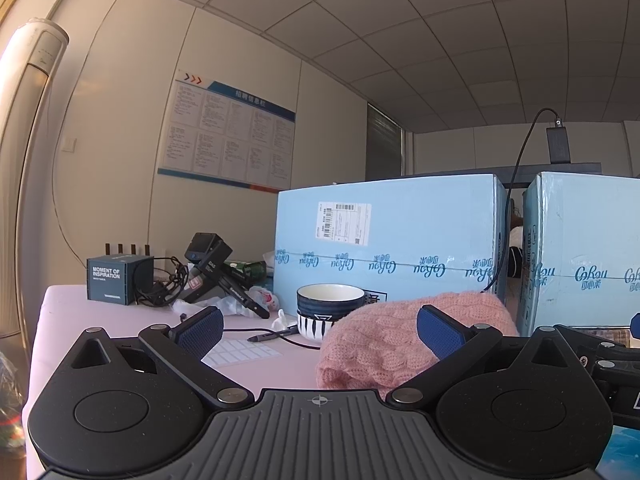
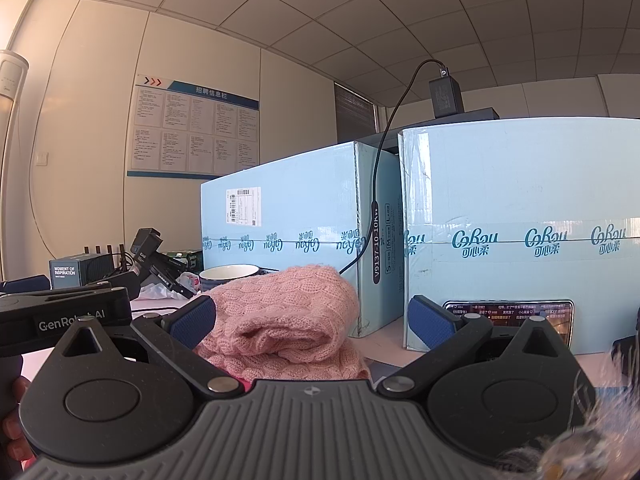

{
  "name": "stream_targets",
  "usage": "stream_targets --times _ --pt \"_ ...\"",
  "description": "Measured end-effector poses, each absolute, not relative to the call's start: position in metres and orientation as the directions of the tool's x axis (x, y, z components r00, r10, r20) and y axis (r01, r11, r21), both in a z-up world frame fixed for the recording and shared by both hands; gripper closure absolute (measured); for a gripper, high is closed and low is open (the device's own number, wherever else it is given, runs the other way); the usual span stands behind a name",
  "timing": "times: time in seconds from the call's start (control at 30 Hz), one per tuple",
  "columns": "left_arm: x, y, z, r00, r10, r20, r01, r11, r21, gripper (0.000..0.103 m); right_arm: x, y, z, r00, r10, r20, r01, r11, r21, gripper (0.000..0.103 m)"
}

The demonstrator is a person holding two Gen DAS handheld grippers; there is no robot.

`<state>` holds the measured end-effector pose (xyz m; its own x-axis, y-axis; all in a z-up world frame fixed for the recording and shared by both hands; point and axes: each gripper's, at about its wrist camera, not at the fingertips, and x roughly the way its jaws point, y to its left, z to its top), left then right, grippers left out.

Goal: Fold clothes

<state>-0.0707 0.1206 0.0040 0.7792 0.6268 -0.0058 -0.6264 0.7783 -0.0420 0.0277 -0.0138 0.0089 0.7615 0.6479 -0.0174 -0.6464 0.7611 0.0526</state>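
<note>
Both claws read released: left gripper (image 1: 320, 330) has its blue pads spread wide with nothing between them, and right gripper (image 2: 310, 318) likewise, its jaws apart and bare. Using the pink knit sweater (image 2: 286, 312) as landmark: it lies bunched in a loose mound on the pale tablecloth (image 1: 72, 320), directly ahead of my right gripper and ahead, slightly right of centre, of my left gripper (image 2: 64, 312), which shows beside the sweater's left edge in the right wrist view. No pad touches the knit that I can see. I judge this the opening step, approach before the first grasp; nothing looks folded yet. Next move calls for finding a hem or shoulder edge on each side of the mound and spreading it flat, which the bunching hides. Behind the sweater stand two light-blue cartons (image 1: 384, 248); left of it, stacked striped bowls (image 1: 330, 308), close enough to snag.
</note>
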Motion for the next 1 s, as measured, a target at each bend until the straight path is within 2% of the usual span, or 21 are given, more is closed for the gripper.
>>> stream_targets --times 1.0 --pt "-0.0704 0.1195 0.0045 0.779 0.627 0.001 -0.626 0.778 -0.043 0.0 0.0274 -0.0139 0.0083 0.762 0.648 -0.02 -0.646 0.761 0.055 0.0"
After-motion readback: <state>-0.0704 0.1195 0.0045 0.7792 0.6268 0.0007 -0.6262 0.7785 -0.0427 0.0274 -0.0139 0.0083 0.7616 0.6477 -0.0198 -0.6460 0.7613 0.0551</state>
